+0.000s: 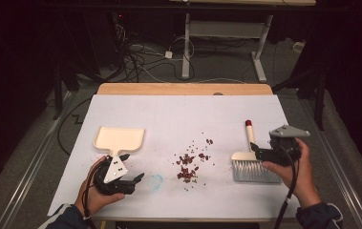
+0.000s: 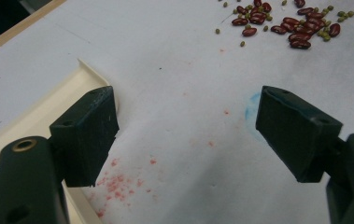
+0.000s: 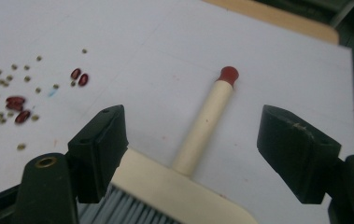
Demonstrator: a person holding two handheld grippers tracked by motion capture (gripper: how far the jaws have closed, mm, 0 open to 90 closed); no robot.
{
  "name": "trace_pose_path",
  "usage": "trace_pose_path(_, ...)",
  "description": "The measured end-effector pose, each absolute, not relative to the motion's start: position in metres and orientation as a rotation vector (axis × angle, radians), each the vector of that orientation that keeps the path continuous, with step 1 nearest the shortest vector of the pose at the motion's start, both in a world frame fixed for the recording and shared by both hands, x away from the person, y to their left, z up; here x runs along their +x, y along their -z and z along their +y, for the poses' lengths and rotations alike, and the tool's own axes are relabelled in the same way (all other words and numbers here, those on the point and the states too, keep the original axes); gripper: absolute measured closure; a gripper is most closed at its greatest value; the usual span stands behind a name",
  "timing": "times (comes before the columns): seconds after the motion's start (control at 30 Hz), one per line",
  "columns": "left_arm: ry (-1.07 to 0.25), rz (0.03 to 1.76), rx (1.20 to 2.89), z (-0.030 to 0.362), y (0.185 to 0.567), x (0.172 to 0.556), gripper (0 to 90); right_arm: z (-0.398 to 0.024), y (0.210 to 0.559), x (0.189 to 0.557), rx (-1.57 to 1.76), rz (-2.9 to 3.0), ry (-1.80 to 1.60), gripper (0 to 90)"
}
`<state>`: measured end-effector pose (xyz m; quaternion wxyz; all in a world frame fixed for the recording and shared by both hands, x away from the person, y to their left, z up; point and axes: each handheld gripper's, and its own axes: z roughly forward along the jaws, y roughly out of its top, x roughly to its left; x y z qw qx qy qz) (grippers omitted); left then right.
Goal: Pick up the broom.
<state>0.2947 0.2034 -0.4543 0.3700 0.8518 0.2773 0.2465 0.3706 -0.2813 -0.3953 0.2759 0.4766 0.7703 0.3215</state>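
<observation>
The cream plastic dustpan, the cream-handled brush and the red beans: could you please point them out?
Cream plastic dustpan (image 1: 119, 137): high view, pan floor.
Cream-handled brush (image 1: 250, 135): high view, handle.
Red beans (image 1: 186, 171): high view, cluster middle.

Dim workroom, lit mainly over the table.

The table (image 1: 183, 88) has a light wooden top, covered by a white sheet (image 1: 183, 119) that leaves the far edge bare. Beyond it stands a white-framed desk (image 1: 226, 28) on a grey floor (image 1: 217, 71), with loose cables (image 1: 140, 57) lying beside its legs. Both sides of the room are in near darkness.
</observation>
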Motion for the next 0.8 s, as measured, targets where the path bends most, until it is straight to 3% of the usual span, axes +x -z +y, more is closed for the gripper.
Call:
trace_pose_path(0.17,-0.628,0.713,2.187,0.205,0.455,0.294,20.3,-0.281,0.414,0.413,1.431,2.105,-0.779,25.9)
trace_pose_path(0.37,-0.617,0.703,2.217,0.204,0.457,0.294,20.6,-0.28,0.447,0.448,1.562,2.136,-0.714,36.1)
trace_pose_path(0.47,-0.62,0.7,2.221,0.204,0.457,0.294,20.5,-0.276,0.457,0.454,1.57,2.174,-0.662,41.7)
trace_pose_path(0.63,-0.602,0.685,2.24,0.203,0.458,0.294,20.6,-0.268,0.457,0.453,1.521,2.204,-0.679,62.5)
trace_pose_path(0.8,-0.597,0.677,2.238,0.201,0.458,0.293,20.6,-0.269,0.457,0.453,1.515,2.211,-0.697,63.9)
